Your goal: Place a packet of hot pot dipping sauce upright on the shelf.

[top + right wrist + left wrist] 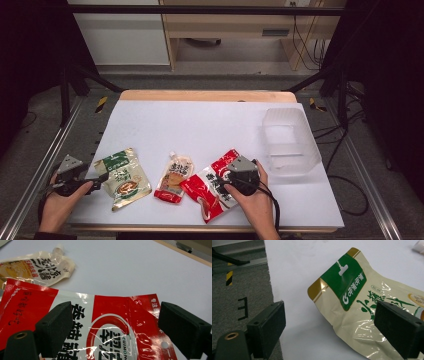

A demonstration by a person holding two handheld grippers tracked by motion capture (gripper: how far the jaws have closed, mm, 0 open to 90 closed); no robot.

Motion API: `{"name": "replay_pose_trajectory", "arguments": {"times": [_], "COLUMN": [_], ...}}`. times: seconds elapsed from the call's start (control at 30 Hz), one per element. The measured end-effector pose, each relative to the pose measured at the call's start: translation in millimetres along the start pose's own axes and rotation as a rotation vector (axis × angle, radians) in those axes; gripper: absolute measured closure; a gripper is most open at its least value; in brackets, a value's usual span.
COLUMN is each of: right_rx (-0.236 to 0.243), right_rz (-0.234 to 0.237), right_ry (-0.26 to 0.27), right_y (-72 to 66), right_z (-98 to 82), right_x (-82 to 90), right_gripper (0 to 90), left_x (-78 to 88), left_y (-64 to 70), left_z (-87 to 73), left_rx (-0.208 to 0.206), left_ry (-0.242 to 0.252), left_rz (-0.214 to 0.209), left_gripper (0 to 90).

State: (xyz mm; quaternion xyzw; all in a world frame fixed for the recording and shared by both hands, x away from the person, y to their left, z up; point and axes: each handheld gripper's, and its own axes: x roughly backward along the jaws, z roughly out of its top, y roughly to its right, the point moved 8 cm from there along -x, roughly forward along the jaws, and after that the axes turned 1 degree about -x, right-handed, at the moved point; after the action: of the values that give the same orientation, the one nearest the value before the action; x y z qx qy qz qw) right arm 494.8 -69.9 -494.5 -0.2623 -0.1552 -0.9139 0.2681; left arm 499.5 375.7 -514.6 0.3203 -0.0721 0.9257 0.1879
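On the bench: three food bags lie flat on the white bench (210, 125), and a clear plastic box (290, 140) sits at the far right, well apart from them.
Red bag: the red and white bag (212, 187) lies at the near edge, right under the right tongs (231, 176).
Right tongs: the jaws stand wide apart above the red and white bag (112, 322). They grip nothing.
Green bag: the green and gold bag (122, 177) lies at the near left, just beside the left tongs (100, 179).
Left tongs: these jaws stand wide apart too, and they hold nothing. One jaw hangs over the green and gold bag (362, 310); the other hangs by the bench edge.
Middle bag: the small spout pouch (174, 177) lies between the other two and looks to touch the red one.
Slip risk: the bags are flat and shiny, so I think the jaws could slide off and pinch only air.
Push risk: if the right tongs come down crooked, they may shove the red bag off the near edge.
Bump risk: dragging the red bag could pull the small spout pouch (37, 267) along.
Drop risk: a floppy bag held by one corner might sag and fall before it gets to the box.
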Motion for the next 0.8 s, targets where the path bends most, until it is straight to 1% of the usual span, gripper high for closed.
{"name": "replay_pose_trajectory", "arguments": {"times": [0.03, 0.1, 0.13, 0.17, 0.23, 0.27, 0.33, 0.37, 0.4, 0.43, 0.47, 0.5, 0.53, 0.63, 0.67, 0.7, 0.73, 0.77, 0.8], "right_rx": [0.002, -0.007, -0.009, -0.01, -0.015, -0.014, -0.017, -0.017, -0.017, -0.018, -0.018, -0.018, -0.017, -0.016, -0.015, -0.011, -0.005, -0.004, -0.005], "right_rz": [-0.001, -0.01, -0.015, -0.02, -0.022, -0.023, -0.024, -0.024, -0.024, -0.026, -0.026, -0.026, -0.027, -0.026, -0.026, -0.025, -0.023, -0.023, -0.023], "right_ry": [-0.002, -0.012, -0.015, -0.018, -0.019, -0.019, -0.021, -0.021, -0.021, -0.024, -0.024, -0.024, -0.024, -0.024, -0.025, -0.024, -0.026, -0.026, -0.027], "right_y": [0.7, 2.9, 3.8, 4.7, 4.8, 5.1, 4.8, 4.8, 4.8, 4.9, 4.9, 5.1, 5.2, 5.1, 4.9, 5.1, 5.0, 5.0, 5.0], "right_z": [-0.6, -2.4, -3.0, -3.4, -3.4, -3.4, -3.5, -3.5, -3.5, -3.8, -3.8, -3.9, -3.9, -3.9, -3.8, -3.8, -4.0, -4.1, -4.2], "right_x": [-0.2, -0.5, -0.7, -0.9, -0.9, -0.8, -1.0, -1.0, -1.0, -1.1, -1.1, -1.1, -1.1, -1.3, -1.4, -1.8, -2.4, -2.5, -2.5], "right_gripper": [13.0, 11.8, 11.7, 11.7, 11.7, 11.7, 11.7, 11.7, 11.7, 11.7, 11.7, 11.7, 11.7, 11.9, 11.9, 12.0, 12.0, 12.1, 12.1], "left_x": [-0.5, -2.4, -4.2, -4.2, -5.3, -5.7, -8.2, -8.2, -8.7, -10.0, -10.0, -10.1, -9.5, -7.8, -6.9, -5.7, -5.0, -3.1, -2.6], "left_y": [0.3, 1.4, 2.8, 2.8, 5.6, 6.9, 10.0, 10.0, 11.5, 14.8, 14.8, 15.8, 17.5, 17.5, 17.8, 18.1, 18.9, 20.8, 21.5], "left_z": [-0.4, -1.0, -1.7, -1.7, -0.9, -0.4, 0.5, 0.5, 0.4, 0.4, 0.4, 0.1, 0.6, 1.1, 1.4, 1.7, 2.1, 2.6, 2.9], "left_rx": [0.0, 0.004, 0.006, 0.006, 0.008, 0.015, 0.012, 0.012, 0.012, 0.019, 0.019, 0.017, 0.024, 0.027, 0.034, 0.037, 0.038, 0.037, 0.032], "left_ry": [-0.005, -0.007, -0.013, -0.013, -0.009, -0.009, -0.009, -0.009, -0.015, -0.02, -0.02, -0.024, -0.02, -0.015, -0.012, -0.009, -0.004, -0.003, 0.001], "left_rz": [-0.002, -0.012, -0.024, -0.024, -0.049, -0.062, -0.08, -0.08, -0.092, -0.114, -0.114, -0.12, -0.136, -0.143, -0.152, -0.16, -0.168, -0.184, -0.186], "left_gripper": [10.3, 11.1, 12.0, 12.9, 13.6, 14.5, 17.2, 18.5, 18.5, 21.5, 25.1, 25.1, 28.9, 37.9, 37.9, 41.8, 48.5, 52.0, 55.1]}}
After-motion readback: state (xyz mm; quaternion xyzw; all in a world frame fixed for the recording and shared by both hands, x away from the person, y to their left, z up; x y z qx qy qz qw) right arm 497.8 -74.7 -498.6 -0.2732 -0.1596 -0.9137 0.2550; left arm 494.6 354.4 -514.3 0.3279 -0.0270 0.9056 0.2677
